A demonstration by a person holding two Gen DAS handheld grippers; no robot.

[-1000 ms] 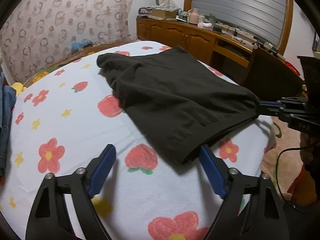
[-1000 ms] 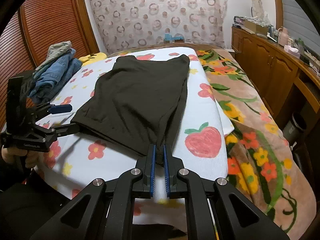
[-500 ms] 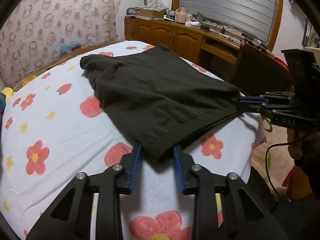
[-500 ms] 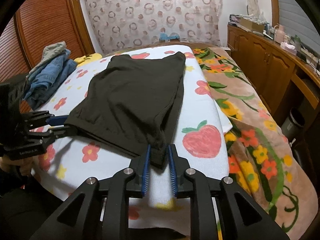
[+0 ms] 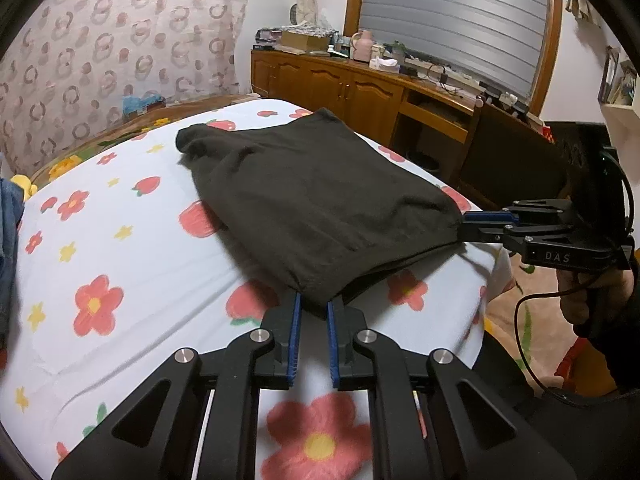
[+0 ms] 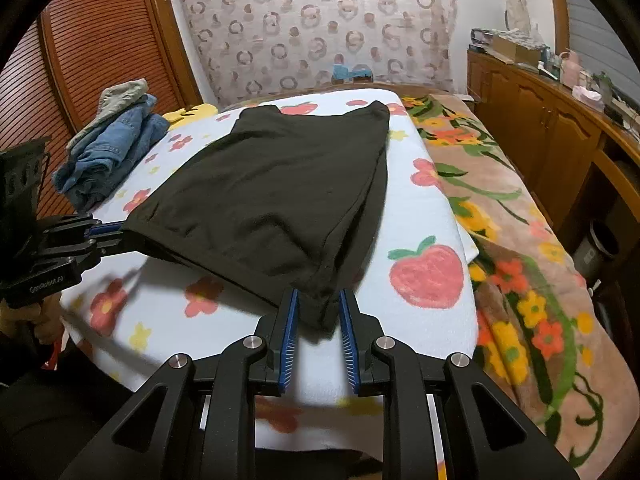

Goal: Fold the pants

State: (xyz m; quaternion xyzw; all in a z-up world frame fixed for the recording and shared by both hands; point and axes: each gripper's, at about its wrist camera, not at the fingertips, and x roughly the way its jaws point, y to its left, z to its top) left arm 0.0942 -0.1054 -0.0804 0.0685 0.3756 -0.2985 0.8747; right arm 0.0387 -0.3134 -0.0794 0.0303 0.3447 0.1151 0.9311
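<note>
Lying flat across a bed with a white flower-and-strawberry cover: dark pants, already doubled into one broad panel, far end toward the headboard, near edge lifting slightly at both corners. Judging the fold as partly done, with at least one more fold over toward the far end remaining. Pinching the near left corner: left gripper, jaws having just been closing, now clamped on the fabric. Bracketing the near right corner: right gripper, jaws having just been opening slightly, pads seeming to be touching the bunched cloth loosely. Sitting well apart at the bed's left edge: a denim pile. Blocking the fold path: nothing visible.
</note>
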